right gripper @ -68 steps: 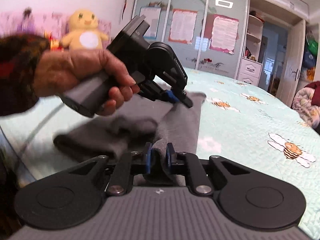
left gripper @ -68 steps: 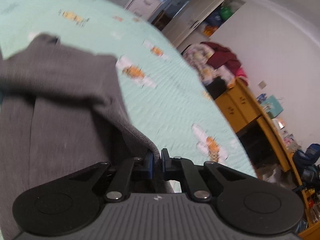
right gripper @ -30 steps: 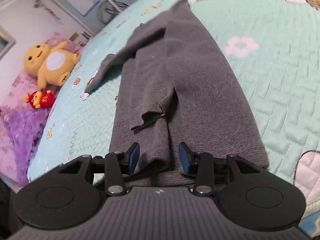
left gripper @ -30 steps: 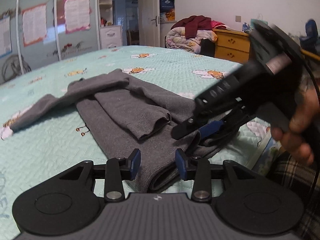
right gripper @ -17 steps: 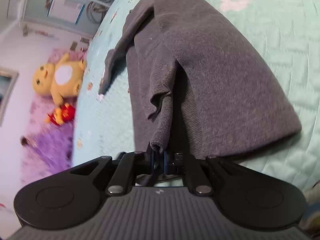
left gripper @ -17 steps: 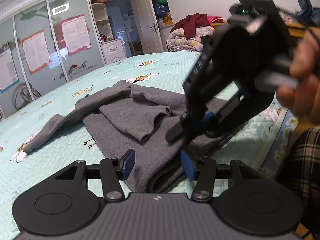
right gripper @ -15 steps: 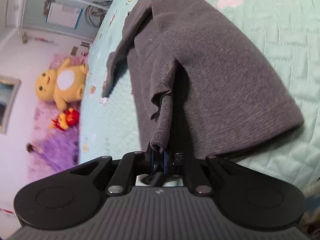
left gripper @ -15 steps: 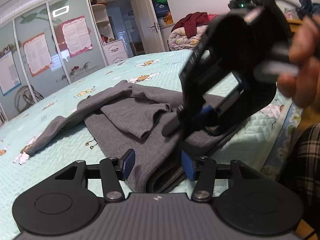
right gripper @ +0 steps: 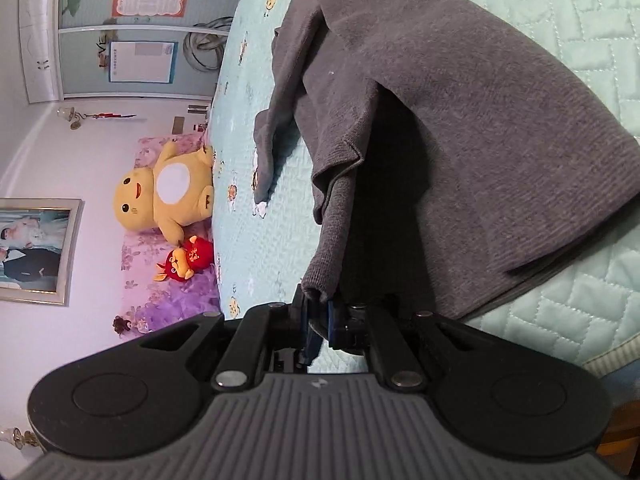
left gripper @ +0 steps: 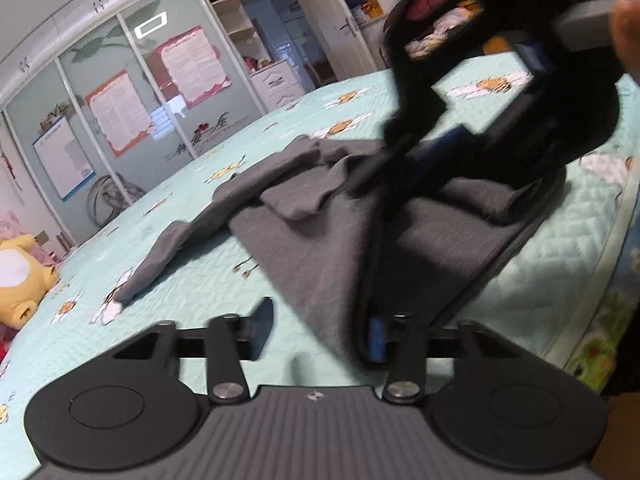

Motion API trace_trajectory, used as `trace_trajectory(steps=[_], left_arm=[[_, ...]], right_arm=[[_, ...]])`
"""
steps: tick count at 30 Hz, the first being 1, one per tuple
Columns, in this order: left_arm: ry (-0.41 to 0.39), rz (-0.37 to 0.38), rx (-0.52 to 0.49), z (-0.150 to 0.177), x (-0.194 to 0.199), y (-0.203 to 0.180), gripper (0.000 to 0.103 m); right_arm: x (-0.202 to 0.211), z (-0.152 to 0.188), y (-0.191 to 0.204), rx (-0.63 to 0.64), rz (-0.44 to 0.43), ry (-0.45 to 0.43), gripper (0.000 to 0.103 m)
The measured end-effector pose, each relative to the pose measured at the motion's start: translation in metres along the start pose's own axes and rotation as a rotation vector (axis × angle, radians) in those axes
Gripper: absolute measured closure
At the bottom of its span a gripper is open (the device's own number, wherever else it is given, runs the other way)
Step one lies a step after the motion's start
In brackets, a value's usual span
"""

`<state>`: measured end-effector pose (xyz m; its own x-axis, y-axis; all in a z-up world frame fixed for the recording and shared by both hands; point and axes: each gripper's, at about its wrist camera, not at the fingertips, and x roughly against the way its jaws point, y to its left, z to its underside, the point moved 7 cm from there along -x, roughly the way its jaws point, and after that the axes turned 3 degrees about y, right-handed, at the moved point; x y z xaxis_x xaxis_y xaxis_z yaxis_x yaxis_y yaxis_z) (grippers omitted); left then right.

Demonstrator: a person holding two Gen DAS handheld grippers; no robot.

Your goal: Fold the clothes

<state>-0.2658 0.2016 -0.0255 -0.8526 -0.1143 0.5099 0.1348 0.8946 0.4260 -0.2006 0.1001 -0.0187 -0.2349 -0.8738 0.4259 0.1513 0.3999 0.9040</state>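
Far on the left, a yellow plush toy (left gripper: 16, 272) sits by the pillows, well away from the work. The green bed cover (left gripper: 180, 280) is the flat place for folding. The gray sweater (left gripper: 320, 248) lies on it near the front edge. One sleeve (left gripper: 168, 252) sticks out to the left, not yet tucked in.

The left gripper (left gripper: 320, 334) sits low at the near left corner of the sweater. Its jaws have just been closing, but they are not clenched yet. The corner of cloth hangs between them, against the right pad (left gripper: 376, 340), and the left pad (left gripper: 262, 332) is apart from it. I think it wants this corner so both corners can be lifted together.

To the right, the right gripper (right gripper: 318, 320) is clenched on the sweater's bottom hem (right gripper: 324, 276). It holds the hem up off the bed, so the cloth makes a little tent. That looks like the start of folding the bottom up toward the far end.
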Motion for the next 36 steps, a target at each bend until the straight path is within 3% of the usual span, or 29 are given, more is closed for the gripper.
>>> trace_trajectory(steps=[4,7,9,12,14,16,17,18,20,24,29,36], left_arm=[[0.006,0.001,-0.042,0.009,0.01,-0.006,0.091],[0.015,-0.002,-0.067,0.012,0.011,-0.013,0.092],[0.019,-0.001,-0.064,0.012,0.01,-0.013,0.092],[0.013,-0.012,-0.074,0.01,0.011,-0.014,0.092],[-0.001,-0.033,-0.092,0.008,0.01,-0.016,0.084],[-0.011,-0.073,-0.117,0.006,0.006,-0.015,0.057],[-0.026,-0.09,-0.132,0.005,0.004,-0.014,0.054],[-0.045,-0.085,-0.145,0.005,0.002,-0.014,0.056],[-0.025,-0.034,-0.141,0.009,-0.001,-0.014,0.093],[-0.023,-0.094,-0.175,0.014,0.016,-0.016,0.093],[0.029,-0.097,-0.186,0.019,0.014,-0.026,0.094],[0.055,-0.071,-0.165,0.016,0.013,-0.017,0.094]], right_arm=[[-0.003,0.006,-0.017,0.009,0.06,0.01,0.096],[-0.007,0.011,-0.038,0.03,0.123,0.012,0.096],[-0.005,0.011,-0.041,0.043,0.111,0.012,0.096],[-0.001,0.007,-0.035,0.074,0.109,-0.008,0.088],[0.002,0.004,-0.03,0.093,0.11,-0.025,0.078],[-0.001,0.004,-0.03,0.108,0.114,-0.026,0.075],[-0.002,0.004,-0.03,0.115,0.115,-0.026,0.075],[-0.004,0.004,-0.03,0.123,0.117,-0.027,0.077],[-0.008,0.004,-0.03,0.145,0.124,-0.031,0.095],[-0.011,0.012,-0.027,0.239,0.131,-0.015,0.096],[-0.014,0.013,-0.032,0.284,0.17,0.001,0.097],[-0.015,0.01,-0.039,0.228,0.125,0.011,0.095]])
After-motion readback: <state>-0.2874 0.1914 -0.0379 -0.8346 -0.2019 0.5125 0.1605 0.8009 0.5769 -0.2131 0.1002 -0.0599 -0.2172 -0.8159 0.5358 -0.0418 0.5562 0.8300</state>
